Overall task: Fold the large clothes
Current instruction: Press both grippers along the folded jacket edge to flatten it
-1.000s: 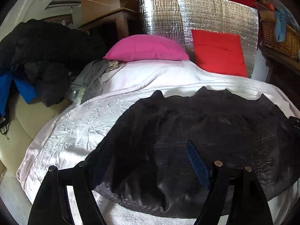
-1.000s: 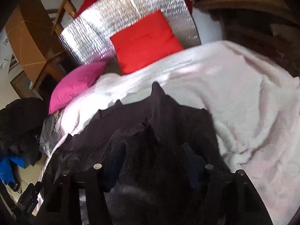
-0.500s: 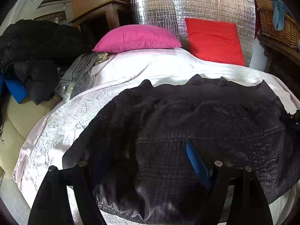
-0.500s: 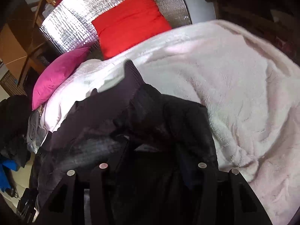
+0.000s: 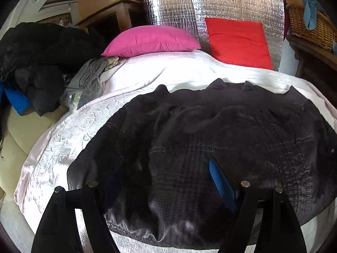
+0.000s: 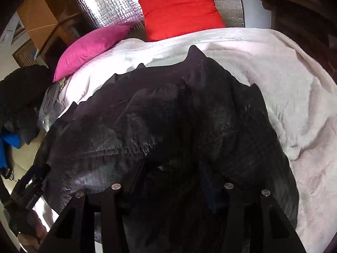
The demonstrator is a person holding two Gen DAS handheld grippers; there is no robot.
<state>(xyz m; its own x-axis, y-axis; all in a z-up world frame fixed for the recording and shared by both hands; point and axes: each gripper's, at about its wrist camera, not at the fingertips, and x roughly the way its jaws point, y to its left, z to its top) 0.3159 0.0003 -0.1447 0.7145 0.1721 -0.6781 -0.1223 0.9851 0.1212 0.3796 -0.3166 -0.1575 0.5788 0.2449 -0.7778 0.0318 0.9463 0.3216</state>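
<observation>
A large dark quilted garment [image 5: 221, 130] [image 6: 168, 109] lies spread across the white bedspread [image 5: 63, 139] [image 6: 284, 73], its near hem toward me. My left gripper [image 5: 164, 164] hangs over the near left part with its jaws wide; fabric lies between them and one blue pad [image 5: 219, 181] shows bare. My right gripper [image 6: 174, 164] sits over the near right part, jaws narrower but apart, with dark folds filling the gap. In the right wrist view the left gripper [image 6: 27, 189] and a hand [image 6: 31, 234] show at the lower left edge.
A pink pillow [image 5: 151, 40] and a red pillow [image 5: 238, 40] lean on a silver foil panel [image 5: 210, 2] at the bed's head. Dark clothes [image 5: 38, 63] and grey clothes [image 5: 90, 73] are piled at the left. A wicker basket [image 5: 311, 27] stands at the right.
The garment has sunk from a raised, bunched shape and now lies flatter and wider on the bed. The right gripper's jaws have narrowed and it has shifted sideways. The left jaws kept their width.
</observation>
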